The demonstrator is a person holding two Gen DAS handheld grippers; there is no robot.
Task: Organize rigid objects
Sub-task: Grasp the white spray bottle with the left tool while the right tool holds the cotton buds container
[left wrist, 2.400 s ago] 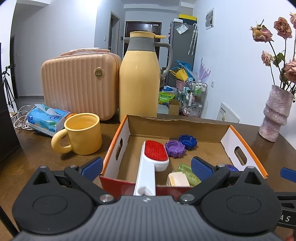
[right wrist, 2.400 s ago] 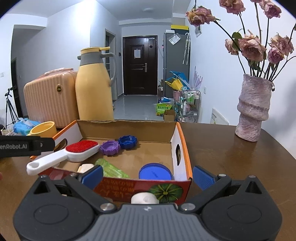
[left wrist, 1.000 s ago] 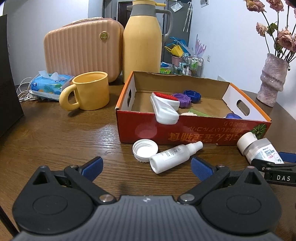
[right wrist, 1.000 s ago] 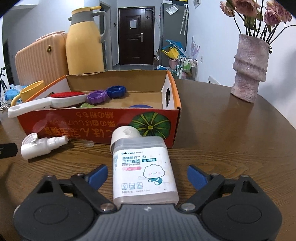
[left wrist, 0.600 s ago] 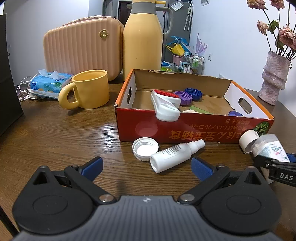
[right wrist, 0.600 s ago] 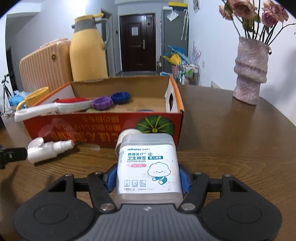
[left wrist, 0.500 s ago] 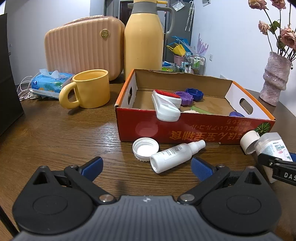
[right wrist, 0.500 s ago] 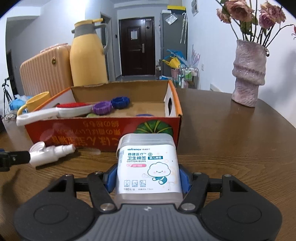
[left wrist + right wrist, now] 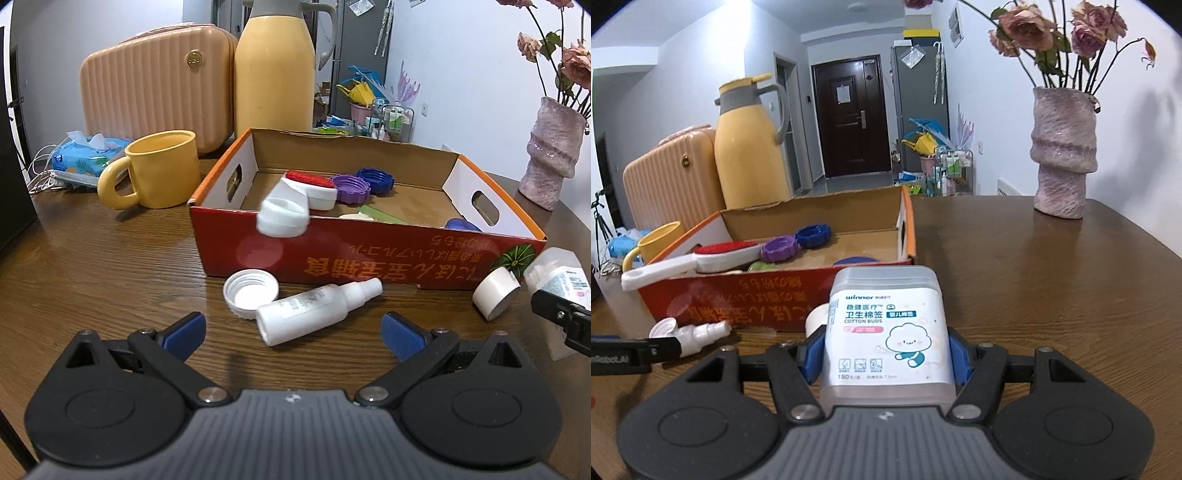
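Left wrist view: a wooden surface [image 9: 92, 266] seen over the left gripper [image 9: 291, 332], its jaws spread wide with nothing between them.
Far left: a tissue pack [image 9: 86, 157], then a yellow mug [image 9: 162, 170] in front of a peach ribbed case [image 9: 155, 85] and a tall yellow thermos jug [image 9: 275, 70].
Centre: a red cardboard box [image 9: 351, 258] holding a lint brush [image 9: 291, 199] whose white handle overhangs the near wall, a purple cap [image 9: 349, 188] and a blue cap [image 9: 375, 181].
In front of the box: a white screw cap [image 9: 251, 291] touching a white spray bottle [image 9: 314, 308] lying on its side.
Right: a white round lid [image 9: 495, 293] just beside the box's corner.
Right wrist view: the right gripper [image 9: 884, 356], jaws clenched on a cotton buds box [image 9: 886, 332], which is tilted up before the red box's near right corner.
Jaw motion: the right jaws have just closed in on that box.
Far right: a pink vase [image 9: 1062, 151] of dried roses, well apart from the box.
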